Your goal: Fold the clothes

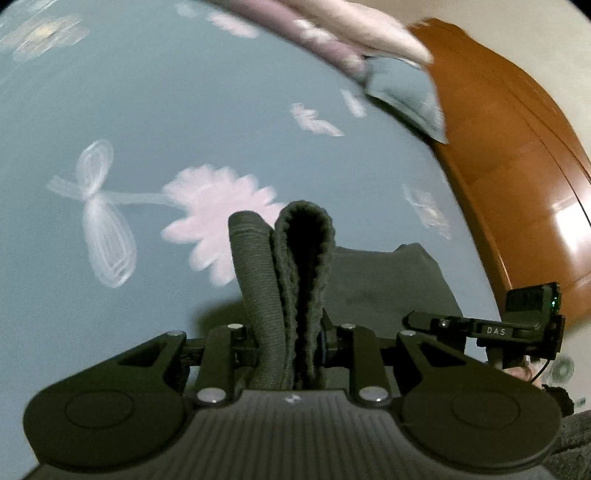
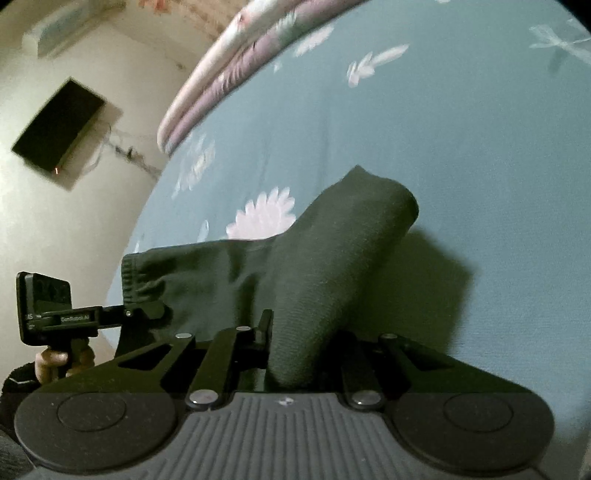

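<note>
Dark green ribbed knit is bunched between the closed fingers of the left gripper (image 1: 291, 350), a folded hem of the garment (image 1: 376, 280) standing up from them. The right gripper (image 2: 303, 354) is likewise clamped on a fold of the same cloth, which sags between the two above the teal flowered bedsheet (image 1: 184, 110). Far off lie a pink quilt (image 2: 207, 85) and wooden headboard (image 1: 509, 147).

Left gripper (image 1: 288, 347) fingertips: hidden by dark garment (image 1: 295, 266) | right gripper (image 2: 303, 343) fingertips: likewise hidden (image 2: 317, 280) | bedding (image 1: 332, 33): we see motion blur, cut by frame edge
</note>
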